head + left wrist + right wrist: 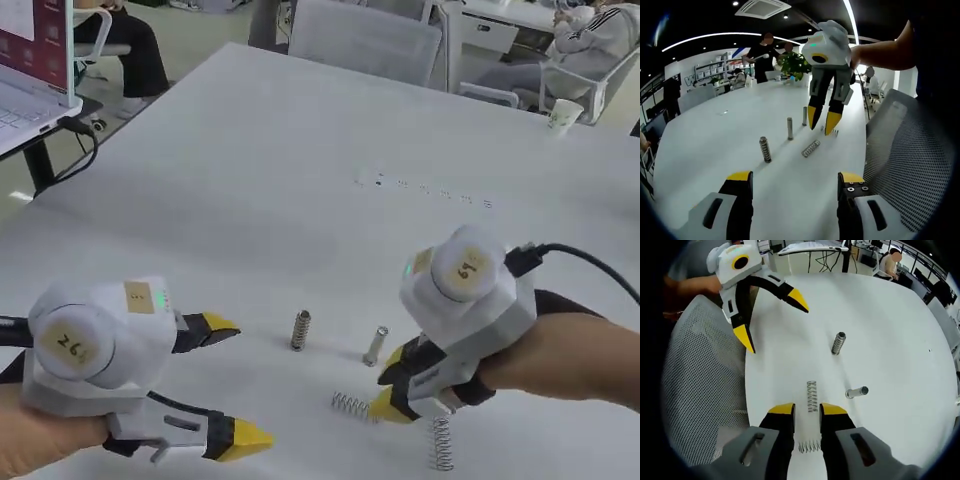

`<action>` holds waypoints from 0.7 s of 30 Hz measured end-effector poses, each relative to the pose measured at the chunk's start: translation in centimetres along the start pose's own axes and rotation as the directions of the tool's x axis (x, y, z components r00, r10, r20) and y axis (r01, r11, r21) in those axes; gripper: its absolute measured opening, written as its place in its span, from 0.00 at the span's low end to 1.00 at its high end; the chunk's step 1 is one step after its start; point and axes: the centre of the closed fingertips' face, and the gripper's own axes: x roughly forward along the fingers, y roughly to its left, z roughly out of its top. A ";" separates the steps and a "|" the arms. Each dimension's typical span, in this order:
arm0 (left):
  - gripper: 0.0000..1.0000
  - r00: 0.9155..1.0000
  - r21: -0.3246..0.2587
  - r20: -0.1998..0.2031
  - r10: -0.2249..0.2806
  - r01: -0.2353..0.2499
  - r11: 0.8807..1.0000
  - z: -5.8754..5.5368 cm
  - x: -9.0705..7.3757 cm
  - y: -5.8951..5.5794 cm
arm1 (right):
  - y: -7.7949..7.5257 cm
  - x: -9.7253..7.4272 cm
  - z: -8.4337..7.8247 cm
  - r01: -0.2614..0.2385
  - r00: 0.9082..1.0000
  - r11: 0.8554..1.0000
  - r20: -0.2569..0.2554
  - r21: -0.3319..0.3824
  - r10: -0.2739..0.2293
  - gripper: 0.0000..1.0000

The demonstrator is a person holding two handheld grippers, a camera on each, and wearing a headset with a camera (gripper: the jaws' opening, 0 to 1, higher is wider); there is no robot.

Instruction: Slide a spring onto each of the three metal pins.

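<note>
A metal pin wearing a spring [300,330] [765,149] [838,343] stands mid-table. Beside it is a bare pin [375,345] [789,128] [856,392], and a second bare pin [804,116] stands further back in the left gripper view. A loose spring [350,404] [811,148] [811,396] lies flat, its near end between the tips of my right gripper [390,380] [822,120] [807,410], whose jaws are slightly apart and not touching it. Another loose spring [441,443] [809,446] lies under that gripper. My left gripper [235,380] [795,177] [772,320] is wide open and holds nothing.
The white table [300,180] stretches far ahead. A laptop [30,60] sits at the far left and a paper cup [563,117] at the far right. A grey mesh chair [905,165] [705,390] stands at the near table edge. People are in the background.
</note>
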 end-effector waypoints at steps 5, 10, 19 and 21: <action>0.64 1.000 0.003 -0.008 -0.008 0.008 1.000 0.1 0.1 -0.1 | -0.1 1.0 -0.7 -0.017 1.000 1.000 -0.007 0.025 0.017 0.17; 0.64 1.000 -0.001 -0.004 -0.012 0.012 1.000 0.4 0.1 -0.2 | -0.7 1.8 -1.2 -0.011 1.000 0.999 -0.008 0.034 0.011 0.16; 0.63 1.000 -0.003 -0.008 -0.026 0.026 1.000 0.6 0.5 -0.6 | -0.6 2.7 -1.5 -0.021 1.000 0.999 -0.017 0.036 0.022 0.14; 0.63 1.000 -0.004 -0.008 -0.027 0.027 1.000 0.6 0.5 -0.6 | -0.7 2.9 -1.7 -0.008 1.000 1.000 -0.024 0.021 0.008 0.14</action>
